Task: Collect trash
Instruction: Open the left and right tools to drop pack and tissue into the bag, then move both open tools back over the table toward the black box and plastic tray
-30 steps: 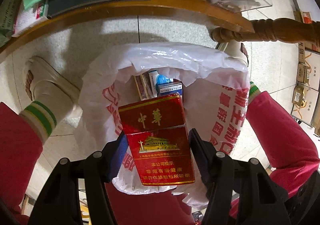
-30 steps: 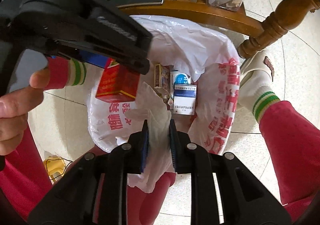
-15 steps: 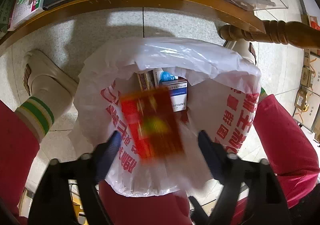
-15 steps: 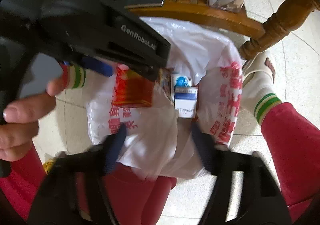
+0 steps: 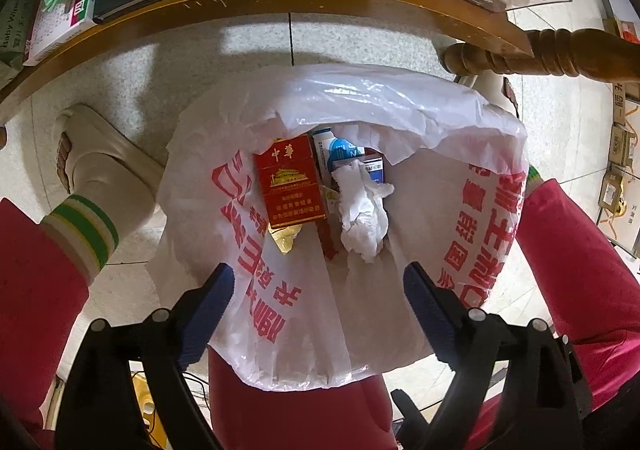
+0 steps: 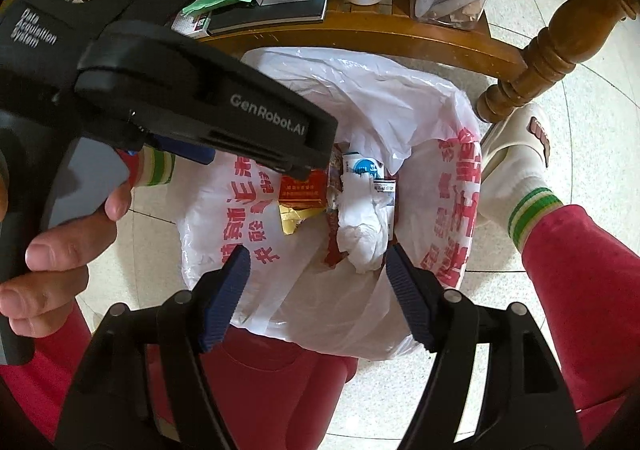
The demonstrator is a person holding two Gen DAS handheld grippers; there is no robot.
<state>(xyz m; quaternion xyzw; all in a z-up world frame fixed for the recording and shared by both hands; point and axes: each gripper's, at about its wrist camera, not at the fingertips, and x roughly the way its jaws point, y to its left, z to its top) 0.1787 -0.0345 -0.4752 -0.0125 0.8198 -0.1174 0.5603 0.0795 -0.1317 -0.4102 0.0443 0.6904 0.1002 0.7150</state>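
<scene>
Pale speckled floor tiles (image 5: 248, 62) lie under a curved wooden table edge (image 5: 224, 6), and both grippers point down over a white plastic bag (image 5: 448, 234) printed with red characters that lines a red bin (image 5: 296, 410). Nearest the lens, the left gripper (image 5: 316, 290) is opening its jaws, blue pads spread wide with nothing between them; the right gripper (image 6: 316, 274) also stands released and empty, the bag's mouth showing through its gap. Down inside the bag lies a red cigarette pack (image 5: 290, 186) with gold print, flat against the left wall, and just beside it on the right a crumpled white tissue (image 5: 362, 210) rests on top of blue-and-white medicine boxes (image 5: 340, 150). On either side of the bin are a person's red trouser legs (image 5: 568, 274) and cream slippers (image 5: 100, 166). A hand (image 6: 60, 250) grips the left gripper's black handle in the right wrist view.
</scene>
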